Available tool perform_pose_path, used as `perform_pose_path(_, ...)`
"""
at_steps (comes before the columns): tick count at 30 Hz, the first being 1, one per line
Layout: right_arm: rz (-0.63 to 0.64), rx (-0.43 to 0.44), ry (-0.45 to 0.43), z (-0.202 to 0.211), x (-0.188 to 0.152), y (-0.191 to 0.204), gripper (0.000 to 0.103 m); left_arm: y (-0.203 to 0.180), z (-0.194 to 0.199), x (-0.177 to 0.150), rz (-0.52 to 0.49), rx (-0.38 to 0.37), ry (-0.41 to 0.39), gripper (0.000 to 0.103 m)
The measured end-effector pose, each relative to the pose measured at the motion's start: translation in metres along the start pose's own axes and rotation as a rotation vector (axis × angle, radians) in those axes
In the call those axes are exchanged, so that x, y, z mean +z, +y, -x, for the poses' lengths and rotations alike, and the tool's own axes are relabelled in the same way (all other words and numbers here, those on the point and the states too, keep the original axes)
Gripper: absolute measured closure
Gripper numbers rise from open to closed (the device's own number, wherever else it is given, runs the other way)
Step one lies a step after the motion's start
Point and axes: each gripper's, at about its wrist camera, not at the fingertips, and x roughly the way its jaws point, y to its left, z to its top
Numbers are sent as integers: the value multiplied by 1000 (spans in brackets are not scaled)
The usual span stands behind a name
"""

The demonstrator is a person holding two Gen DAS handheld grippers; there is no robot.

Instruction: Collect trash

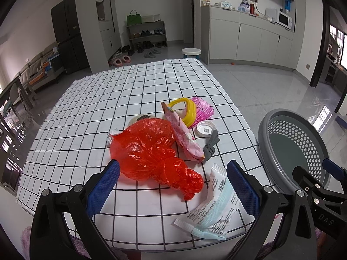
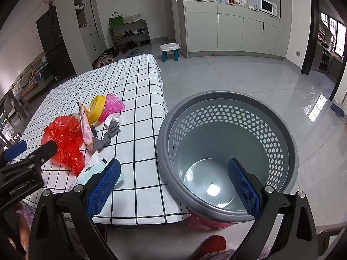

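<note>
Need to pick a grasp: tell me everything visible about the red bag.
The red bag is thin, glossy, crumpled plastic, translucent, lying flat on the checked cloth. One end is twisted into a bunched lobe nearest the open left claw. A pink packet borders its right side; white paper pokes out at left.

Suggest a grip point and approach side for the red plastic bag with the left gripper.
Take the red plastic bag at its twisted, bunched tail, the end nearest the left gripper. It is narrower than the puffed body, so the open jaws could probably span it. Come from above on the near side, fingers straddling the twist, clear of the mask packet beside it.
</note>
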Motion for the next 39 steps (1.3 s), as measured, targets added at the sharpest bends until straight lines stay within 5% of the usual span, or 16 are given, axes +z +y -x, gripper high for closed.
perform_pose_path(24, -5, 122, 172, -27, -35, 85, 9, 92, 10, -17, 71, 122, -10, 6)
perform_pose_path(39, -102, -10, 238, -55, -28, 108, 9, 112, 1, -24, 101, 119, 1, 6)
